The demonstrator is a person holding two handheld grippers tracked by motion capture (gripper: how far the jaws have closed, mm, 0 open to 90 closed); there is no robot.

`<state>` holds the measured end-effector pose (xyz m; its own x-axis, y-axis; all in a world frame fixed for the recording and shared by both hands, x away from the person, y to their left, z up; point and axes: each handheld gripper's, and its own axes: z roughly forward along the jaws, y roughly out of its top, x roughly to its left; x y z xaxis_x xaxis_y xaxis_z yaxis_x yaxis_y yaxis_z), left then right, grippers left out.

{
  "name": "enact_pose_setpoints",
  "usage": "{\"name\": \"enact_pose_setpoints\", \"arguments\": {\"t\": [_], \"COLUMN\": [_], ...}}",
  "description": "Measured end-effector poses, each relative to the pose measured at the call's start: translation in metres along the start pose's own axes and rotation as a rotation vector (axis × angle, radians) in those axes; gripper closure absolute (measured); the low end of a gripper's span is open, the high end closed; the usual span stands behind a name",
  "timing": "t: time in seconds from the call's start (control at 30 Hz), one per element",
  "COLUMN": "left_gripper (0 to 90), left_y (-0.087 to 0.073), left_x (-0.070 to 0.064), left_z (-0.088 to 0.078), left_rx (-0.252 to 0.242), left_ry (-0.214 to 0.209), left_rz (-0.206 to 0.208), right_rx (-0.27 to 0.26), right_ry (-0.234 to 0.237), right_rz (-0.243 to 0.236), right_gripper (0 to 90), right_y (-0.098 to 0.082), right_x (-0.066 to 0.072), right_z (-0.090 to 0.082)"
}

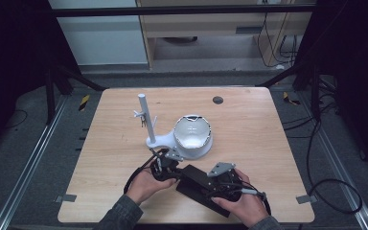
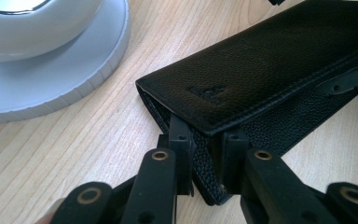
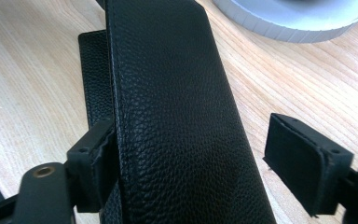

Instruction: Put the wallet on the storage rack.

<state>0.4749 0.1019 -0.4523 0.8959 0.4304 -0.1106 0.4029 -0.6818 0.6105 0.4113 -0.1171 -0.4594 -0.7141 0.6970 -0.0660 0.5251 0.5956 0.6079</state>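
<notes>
With my left gripper [image 2: 204, 156] I pinch the near corner of the black leather case [image 1: 205, 187], jaws pressed together on the lower layer under its flap; this grip must stay firm and low so the case cannot slide across the tabletop [image 1: 110, 143]. My right gripper [image 3: 193, 154] stands spread around the upper flap: its left pad sits at the flap's edge, while the right pad hangs clear of it with bare wood between. To do the step well, I judge that I should centre the flap between the pads before closing. The case lies at the lower middle of the high view, between both hands, just below the white round-based lamp [image 1: 191, 136].
</notes>
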Motion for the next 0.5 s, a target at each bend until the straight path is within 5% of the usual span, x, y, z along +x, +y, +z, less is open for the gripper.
{"name": "enact_pose_setpoints", "arguments": {"t": [0.4,0.5], "left_gripper": [85.1,86.5], "left_y": [-0.0025,-0.0032], "left_x": [0.0061,0.0060], "left_z": [0.0051,0.0043], "left_rx": [0.020,-0.019], "left_ry": [-0.014,-0.030], "left_rz": [-0.010,-0.034], "right_rx": [0.030,0.037], "right_ry": [-0.003,-0.014], "right_rz": [-0.008,-0.020], "right_gripper": [24.1,25.2], "right_y": [-0.0018,-0.0024], "right_x": [0.0008,0.0013], "right_z": [0.0068,0.0077]}}
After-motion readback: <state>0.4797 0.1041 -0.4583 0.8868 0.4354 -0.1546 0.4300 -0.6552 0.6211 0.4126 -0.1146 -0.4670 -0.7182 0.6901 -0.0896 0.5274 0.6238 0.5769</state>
